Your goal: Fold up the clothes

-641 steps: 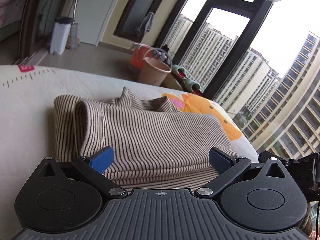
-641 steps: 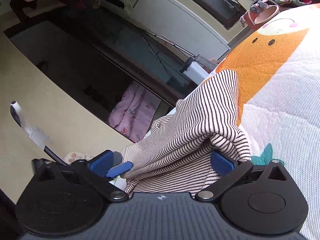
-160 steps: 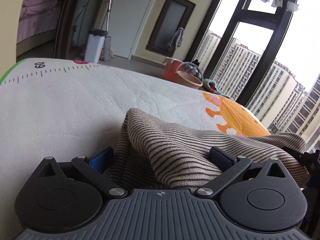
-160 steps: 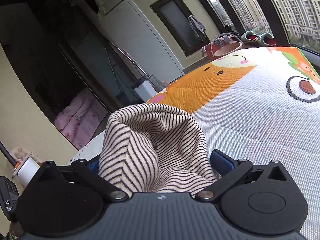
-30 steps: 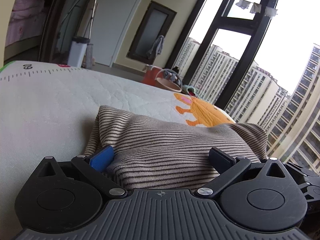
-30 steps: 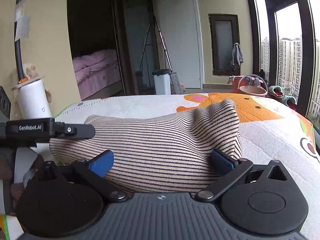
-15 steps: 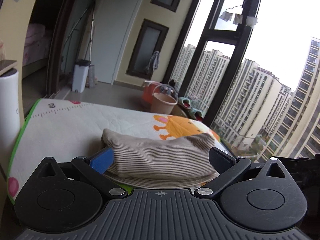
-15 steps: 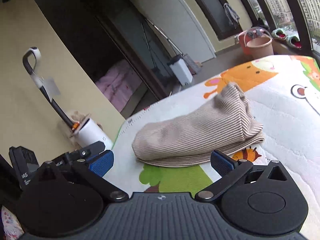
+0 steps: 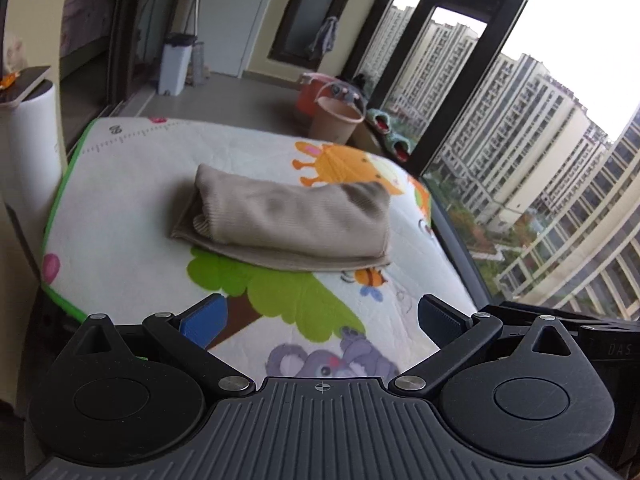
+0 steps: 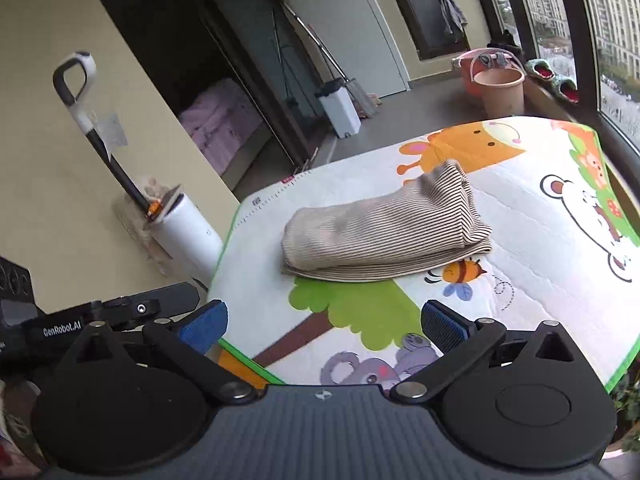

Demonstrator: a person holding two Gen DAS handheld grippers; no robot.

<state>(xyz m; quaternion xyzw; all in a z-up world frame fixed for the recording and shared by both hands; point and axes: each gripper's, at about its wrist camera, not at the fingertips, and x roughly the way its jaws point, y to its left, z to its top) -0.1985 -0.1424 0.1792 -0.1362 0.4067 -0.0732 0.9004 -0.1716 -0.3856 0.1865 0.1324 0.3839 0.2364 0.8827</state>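
Observation:
A beige garment with thin dark stripes [image 9: 288, 224] [image 10: 384, 232] lies folded into a long bundle across the middle of a cartoon-printed play mat [image 9: 120, 208] [image 10: 540, 248]. My left gripper [image 9: 320, 322] is open and holds nothing; it hovers above the mat's near edge, well short of the garment. My right gripper [image 10: 322, 326] is also open and holds nothing, raised over the near left corner of the mat. Each view shows part of the other gripper's black body at its edge.
A white cylinder appliance [image 10: 186, 236] with a black handle stands left of the mat. Pink and orange buckets [image 9: 334, 114] [image 10: 498, 88], slippers and a white bin [image 10: 340, 110] sit on the floor beyond. Large windows [image 9: 540, 140] run along the right side.
Both grippers have drawn back and risen away from the folded garment, which looks smaller and lies still on the mat. One second ago they were right against it.

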